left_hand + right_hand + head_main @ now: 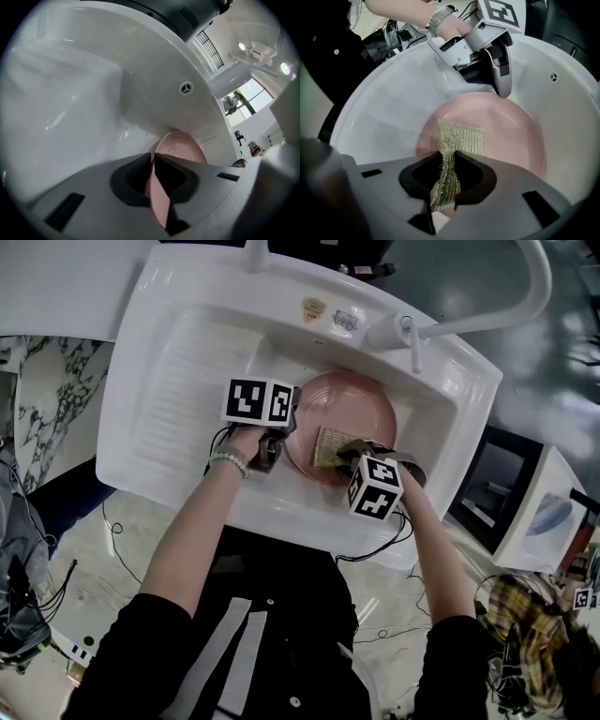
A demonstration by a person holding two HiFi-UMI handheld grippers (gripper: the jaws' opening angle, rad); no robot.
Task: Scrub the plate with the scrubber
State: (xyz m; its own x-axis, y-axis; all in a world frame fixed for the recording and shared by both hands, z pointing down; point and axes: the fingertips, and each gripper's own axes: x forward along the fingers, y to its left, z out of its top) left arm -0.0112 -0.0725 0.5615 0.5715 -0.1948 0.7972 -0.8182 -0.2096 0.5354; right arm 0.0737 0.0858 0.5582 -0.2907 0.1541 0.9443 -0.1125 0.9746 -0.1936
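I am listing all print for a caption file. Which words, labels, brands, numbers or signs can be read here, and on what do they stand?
No text can be read.
Gold shield-shaped sticker on the white ceramic sink rim: too small to read.
Pale round sticker beside it: blurred.
Black-and-white square markers on the two cubes: patterns, no letters.

No readable text, two stickers (312,308) on sink rim (187,277), perhaps printed, blurred

Light: bright, even, perhaps from ceiling lamps (242,46).
Glare: sheen on sink (65,108).
Edges: fisheye warp, dark corners.
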